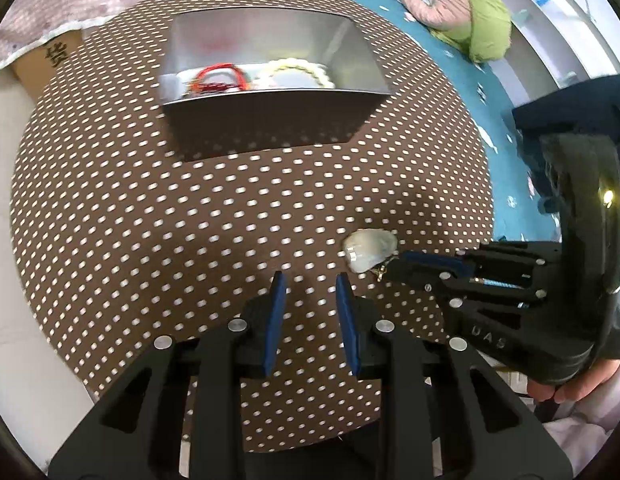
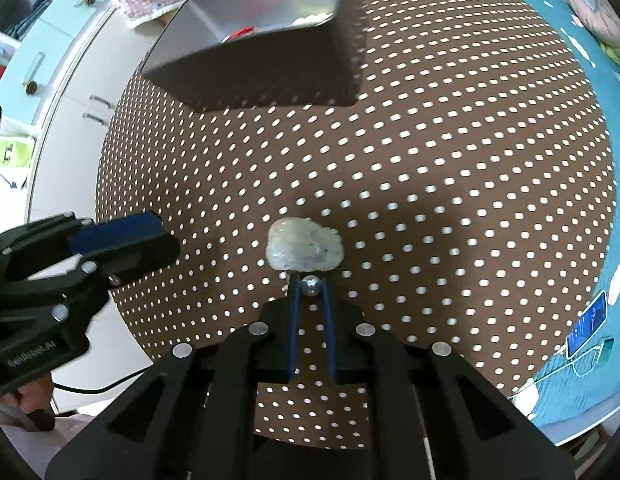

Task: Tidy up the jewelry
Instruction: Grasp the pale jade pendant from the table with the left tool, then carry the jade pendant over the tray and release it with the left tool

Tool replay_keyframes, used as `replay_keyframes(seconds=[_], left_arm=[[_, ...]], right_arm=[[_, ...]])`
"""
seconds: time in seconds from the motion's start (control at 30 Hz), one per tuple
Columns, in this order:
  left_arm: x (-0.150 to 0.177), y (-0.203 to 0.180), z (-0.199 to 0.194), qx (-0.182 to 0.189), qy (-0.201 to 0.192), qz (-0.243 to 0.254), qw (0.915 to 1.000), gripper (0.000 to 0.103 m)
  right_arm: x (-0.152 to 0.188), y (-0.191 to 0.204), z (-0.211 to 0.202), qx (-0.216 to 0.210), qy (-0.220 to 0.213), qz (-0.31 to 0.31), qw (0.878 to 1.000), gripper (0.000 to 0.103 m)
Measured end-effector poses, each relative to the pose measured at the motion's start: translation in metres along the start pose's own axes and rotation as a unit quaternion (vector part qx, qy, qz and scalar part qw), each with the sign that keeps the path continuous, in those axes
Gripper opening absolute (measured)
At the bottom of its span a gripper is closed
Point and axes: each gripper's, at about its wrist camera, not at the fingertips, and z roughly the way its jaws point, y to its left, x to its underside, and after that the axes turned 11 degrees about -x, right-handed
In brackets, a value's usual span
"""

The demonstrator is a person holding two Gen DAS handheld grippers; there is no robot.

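A pale, milky stone pendant (image 2: 304, 250) lies on the brown dotted tablecloth (image 2: 430, 160). My right gripper (image 2: 310, 282) points down at its near end, shut on the small silver bead (image 2: 311, 285) attached to it. In the left wrist view the pendant (image 1: 370, 249) sits to the right of my left gripper (image 1: 310, 280), which stands open over bare cloth with nothing between its blue pads. The right gripper (image 1: 392, 266) reaches in from the right there. At the table's far side a metal box (image 1: 270, 120) holds a red bracelet (image 1: 216, 78) and a cream bead bracelet (image 1: 300, 70).
The round table's edge (image 1: 488, 168) drops to a teal bedspread (image 2: 590, 60), where a phone (image 2: 588, 330) lies on a cable. Pink and green clothing (image 1: 470, 12) lies beyond it. A cardboard box (image 1: 50, 56) and white cabinets (image 2: 70, 92) stand to the left.
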Motion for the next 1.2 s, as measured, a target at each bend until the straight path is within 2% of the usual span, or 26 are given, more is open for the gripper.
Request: replay_keyframes(seconds=[0.03,0.13,0.4,0.53,0.67,0.77,0.83,0.93,1.0,1.1,1.2], left_arm=[[-0.003,-0.005,0.002,0.004,0.002,0.008,1.0000,0.035],[-0.012,-0.021,0.008,0.016,0.007,0.030,0.9994,0.043],[-0.032,-0.054,0.039,0.030,0.044,0.053,0.9972,0.046],[-0.038,-0.061,0.053,0.016,0.054,0.036,0.9978,0.049],[-0.041,-0.066,0.054,0.000,0.046,0.017,0.9988,0.048],[-0.040,-0.072,0.055,-0.026,0.041,0.020,0.9986,0.037],[-0.038,-0.071,0.057,-0.027,0.041,0.010,0.9987,0.032],[-0.036,-0.064,0.057,-0.023,0.044,0.000,0.9987,0.032],[-0.037,-0.066,0.058,-0.021,0.056,0.006,0.9982,0.033],[-0.034,-0.064,0.055,-0.022,0.060,0.005,0.9980,0.048],[-0.031,-0.080,0.056,-0.053,0.057,0.021,0.9967,0.048]], right_arm=[[-0.001,-0.003,-0.004,0.001,-0.005,0.006,1.000,0.010],[-0.003,-0.010,-0.016,0.004,-0.018,0.017,1.000,0.010],[-0.004,-0.040,-0.042,0.014,-0.037,0.041,0.998,0.010],[-0.006,-0.055,-0.051,0.015,-0.037,0.051,0.998,0.010],[-0.007,-0.066,-0.056,0.012,-0.032,0.053,0.998,0.010],[-0.008,-0.069,-0.055,0.008,-0.027,0.053,0.998,0.010],[-0.010,-0.068,-0.051,0.006,-0.023,0.052,0.998,0.010],[-0.013,-0.066,-0.050,0.001,-0.021,0.048,0.999,0.010],[-0.014,-0.065,-0.050,0.000,-0.020,0.046,0.999,0.010],[-0.015,-0.065,-0.050,-0.003,-0.021,0.045,0.999,0.010],[-0.015,-0.066,-0.051,-0.004,-0.023,0.048,0.999,0.010]])
